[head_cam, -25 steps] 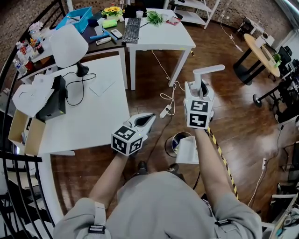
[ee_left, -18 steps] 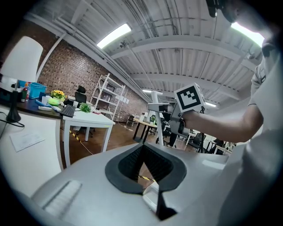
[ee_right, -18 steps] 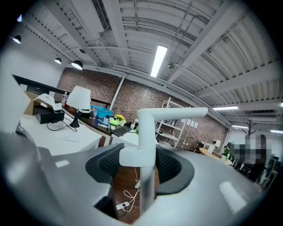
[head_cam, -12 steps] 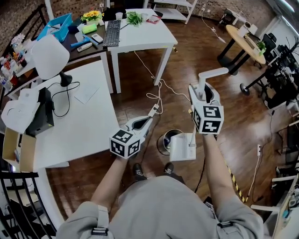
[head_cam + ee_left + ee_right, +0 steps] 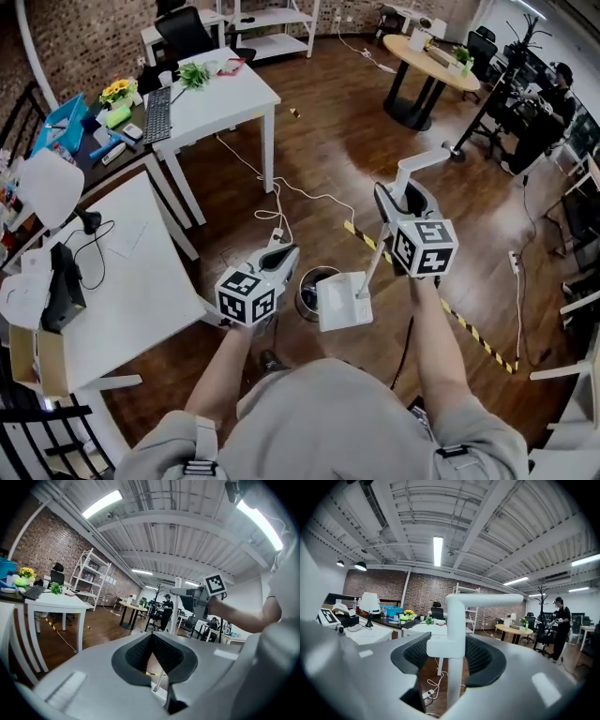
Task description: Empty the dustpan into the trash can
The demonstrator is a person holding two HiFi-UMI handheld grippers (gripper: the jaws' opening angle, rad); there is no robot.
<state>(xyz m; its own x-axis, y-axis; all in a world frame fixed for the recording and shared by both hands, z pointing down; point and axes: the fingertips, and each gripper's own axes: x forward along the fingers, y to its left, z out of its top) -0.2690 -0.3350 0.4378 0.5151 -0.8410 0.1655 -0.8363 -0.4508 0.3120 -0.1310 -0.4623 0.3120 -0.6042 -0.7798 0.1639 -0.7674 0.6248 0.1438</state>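
Note:
In the head view my right gripper (image 5: 405, 199) is shut on the upright white handle (image 5: 417, 164) of the dustpan, whose bent top sticks out beyond the jaws. Its white pan (image 5: 342, 300) hangs low, beside and partly over the small round trash can (image 5: 309, 286) on the wooden floor. The right gripper view shows the handle (image 5: 454, 634) clamped between the dark pads. To the left of the can, my left gripper (image 5: 284, 251) has its tips together and nothing held. In the left gripper view the closed jaws (image 5: 151, 637) frame the pan (image 5: 158, 690) below.
A white table (image 5: 122, 291) stands close on the left, and a second white desk (image 5: 225, 94) behind it. A cable with a power strip (image 5: 277, 232) lies near the can. Yellow-black tape (image 5: 469, 328) crosses the floor on the right. A round table (image 5: 427, 56) and a person (image 5: 553, 89) are far back.
The head view has swung so the tables slide left and more open floor shows. Both grippers moved along with it. The dustpan stays in the right gripper, its pan still by the can.

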